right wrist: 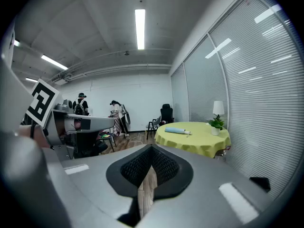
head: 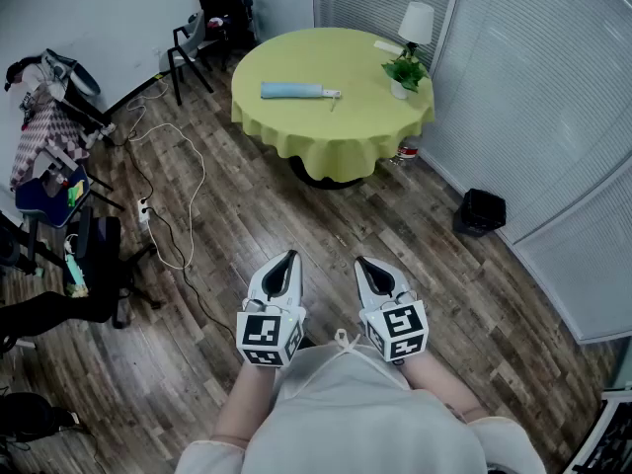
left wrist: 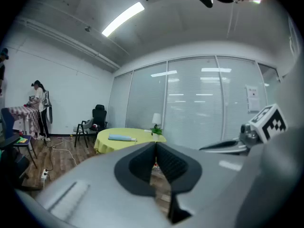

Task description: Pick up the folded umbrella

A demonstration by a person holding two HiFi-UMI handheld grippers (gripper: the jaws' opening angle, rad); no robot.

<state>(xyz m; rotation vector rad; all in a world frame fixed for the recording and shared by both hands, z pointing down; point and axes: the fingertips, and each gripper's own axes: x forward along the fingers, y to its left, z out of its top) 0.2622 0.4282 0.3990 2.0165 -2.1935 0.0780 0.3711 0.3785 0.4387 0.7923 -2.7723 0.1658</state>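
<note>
Closest in, the left gripper and the right gripper are held side by side in front of the person's chest, both aimed ahead toward the table and dipping slightly. In its own view the left gripper has its jaws pressed together with nothing between them. The right gripper is likewise clenched at the tips and empty (only floorboards show through the slit below the pads).

Beyond them runs a stretch of wooden floor, with a white cable trailing off to the left and a black bin to the right by the blinds.

Farther on stands the round table under its yellow cloth. The folded umbrella, pale blue, lies flat on the cloth toward the table's left half, well apart from both grippers. A potted plant and a white lamp sit at the right edge.

The task looks barely begun: nothing is grasped. What is left is the walk to the table, opening a claw, closing on the umbrella, and the lift.
</note>
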